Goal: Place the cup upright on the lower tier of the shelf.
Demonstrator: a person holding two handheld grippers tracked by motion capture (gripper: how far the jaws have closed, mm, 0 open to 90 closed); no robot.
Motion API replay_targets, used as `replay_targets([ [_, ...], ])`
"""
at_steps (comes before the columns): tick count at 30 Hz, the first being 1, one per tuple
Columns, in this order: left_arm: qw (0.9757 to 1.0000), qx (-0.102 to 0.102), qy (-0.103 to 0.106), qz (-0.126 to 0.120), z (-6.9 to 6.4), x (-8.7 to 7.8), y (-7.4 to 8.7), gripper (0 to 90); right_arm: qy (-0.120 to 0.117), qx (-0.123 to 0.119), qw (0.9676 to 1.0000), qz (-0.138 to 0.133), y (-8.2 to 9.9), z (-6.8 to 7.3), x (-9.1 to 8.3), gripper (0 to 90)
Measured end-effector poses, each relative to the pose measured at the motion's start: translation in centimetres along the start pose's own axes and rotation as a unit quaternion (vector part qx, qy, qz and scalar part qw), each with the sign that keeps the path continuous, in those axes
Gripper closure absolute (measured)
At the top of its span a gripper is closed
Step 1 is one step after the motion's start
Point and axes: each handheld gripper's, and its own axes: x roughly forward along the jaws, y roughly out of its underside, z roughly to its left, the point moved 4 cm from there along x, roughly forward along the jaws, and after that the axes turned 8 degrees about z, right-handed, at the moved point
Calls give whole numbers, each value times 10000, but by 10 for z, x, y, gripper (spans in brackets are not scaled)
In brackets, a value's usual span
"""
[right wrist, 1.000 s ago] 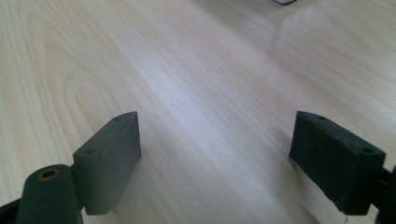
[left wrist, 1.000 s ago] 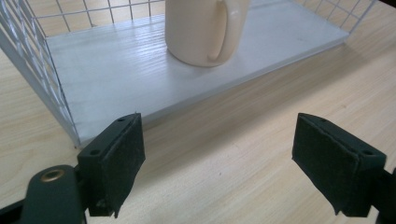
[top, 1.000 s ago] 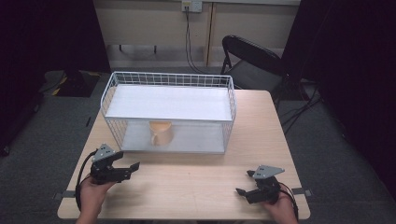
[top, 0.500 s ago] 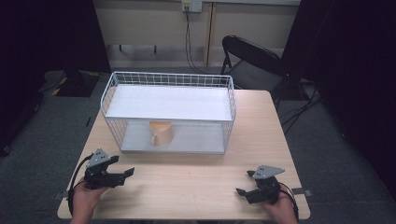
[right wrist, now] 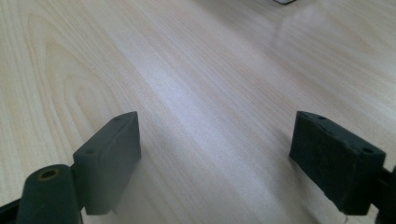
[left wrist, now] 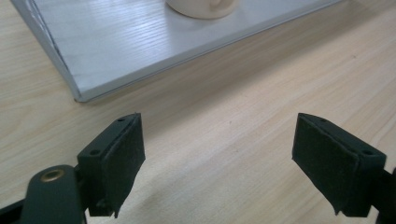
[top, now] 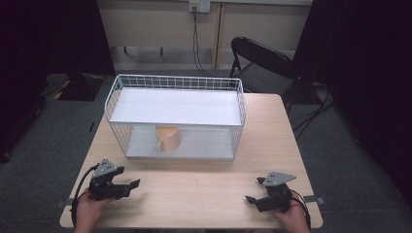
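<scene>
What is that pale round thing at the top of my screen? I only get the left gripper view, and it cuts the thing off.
Observer: A cream mug with a handle, standing upright on the lower shelf of a white wire rack.
Operator: Is anything on top of that rack?
Observer: No, its upper white shelf is bare; the mug stands under it.
Operator: And where is the other gripper?
Observer: The right gripper rests near the table's front right corner, jaws open with nothing between them, apart from the rack.
Operator: And mine?
Observer: The left gripper sits near the front left corner, open and empty, pointing across the table.
</scene>
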Motion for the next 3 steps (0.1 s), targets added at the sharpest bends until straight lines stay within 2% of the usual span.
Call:
replay_targets([
  [3, 10000, 15, 49, 51, -2, 2, 0, 175, -2, -1, 10000, 1, 0, 0, 0, 155],
])
